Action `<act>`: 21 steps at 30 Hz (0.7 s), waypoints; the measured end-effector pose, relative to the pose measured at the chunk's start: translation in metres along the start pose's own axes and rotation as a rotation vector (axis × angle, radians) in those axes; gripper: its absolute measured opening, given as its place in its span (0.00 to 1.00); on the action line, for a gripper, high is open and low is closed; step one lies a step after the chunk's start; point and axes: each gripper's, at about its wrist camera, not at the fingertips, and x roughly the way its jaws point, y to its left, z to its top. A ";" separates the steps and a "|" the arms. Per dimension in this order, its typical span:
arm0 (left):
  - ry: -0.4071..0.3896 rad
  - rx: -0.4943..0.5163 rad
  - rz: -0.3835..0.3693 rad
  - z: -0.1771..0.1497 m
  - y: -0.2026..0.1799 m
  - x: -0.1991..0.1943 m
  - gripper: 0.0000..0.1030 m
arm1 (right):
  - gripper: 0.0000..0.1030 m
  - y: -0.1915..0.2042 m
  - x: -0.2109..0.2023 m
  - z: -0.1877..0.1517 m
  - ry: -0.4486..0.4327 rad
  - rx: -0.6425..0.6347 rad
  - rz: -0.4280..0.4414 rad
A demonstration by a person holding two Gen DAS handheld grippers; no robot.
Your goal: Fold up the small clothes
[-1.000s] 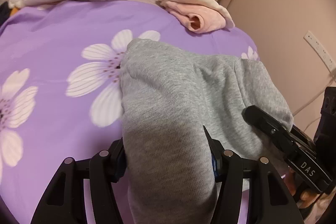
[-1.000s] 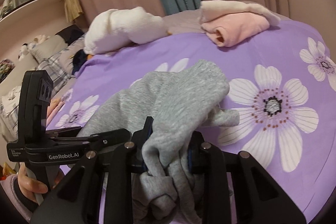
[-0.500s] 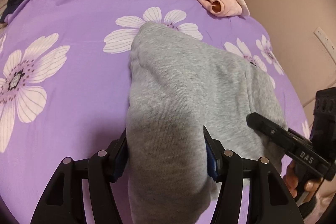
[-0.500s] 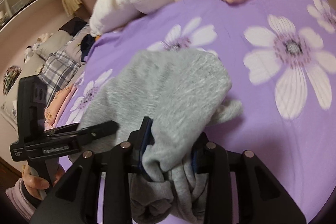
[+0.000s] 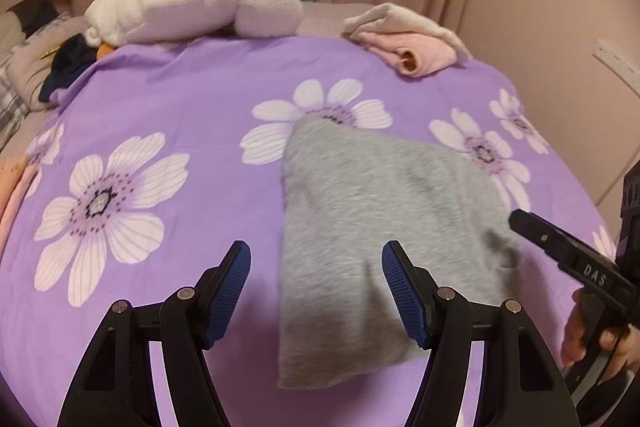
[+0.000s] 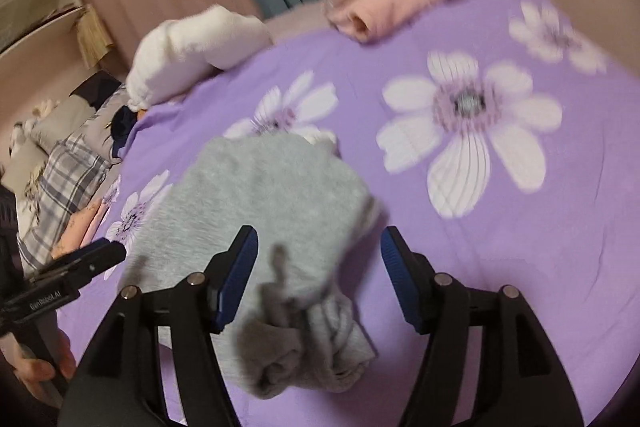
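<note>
Both hand-held grippers stand with their jaws wide apart and grasp nothing. The left hand-held gripper hovers low over the near left part of the grey garment, and its blue pads are spread on both sides of the cloth without touching it, as far as I can see. The right hand-held gripper is released in the same way above the bunched end of the same garment, where the ribbed edge makes a small heap.

The garment lies on the bed, on the purple cover with white flowers, roughly in the middle and a little to the right in the left wrist view. It looks folded over once, with a smooth upper layer. I judge that the cloth was laid here because this part of the cover is flat and free, so the fold can rest without help.

At the far edge of the bed a pink folded piece lies apart, beside a white fluffy bundle; probably finished pieces are put there to stay out of the way. The right view is blurred, so the small details of the heap are not sure. The bunched end may need smoothing before another fold.
</note>
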 end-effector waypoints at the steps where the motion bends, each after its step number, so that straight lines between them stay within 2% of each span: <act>1: -0.002 0.009 -0.012 0.000 -0.004 0.000 0.65 | 0.63 0.007 -0.002 0.000 -0.003 -0.022 0.027; 3: -0.008 0.036 -0.018 -0.002 -0.012 0.000 0.65 | 0.56 0.020 0.000 -0.001 0.009 -0.067 0.065; 4: -0.005 0.046 -0.024 -0.002 -0.015 0.002 0.65 | 0.47 0.026 0.003 -0.003 0.021 -0.093 0.074; 7: 0.014 0.060 -0.051 -0.008 -0.022 0.009 0.65 | 0.30 0.032 0.018 -0.013 0.076 -0.127 0.062; 8: 0.021 0.066 -0.048 -0.010 -0.024 0.012 0.65 | 0.27 0.031 0.023 -0.016 0.094 -0.125 0.051; 12: 0.059 0.066 -0.036 -0.017 -0.023 0.025 0.65 | 0.24 0.022 0.039 -0.023 0.141 -0.095 0.022; 21: 0.113 0.074 0.015 -0.027 -0.014 0.044 0.65 | 0.22 0.012 0.048 -0.027 0.182 -0.056 0.040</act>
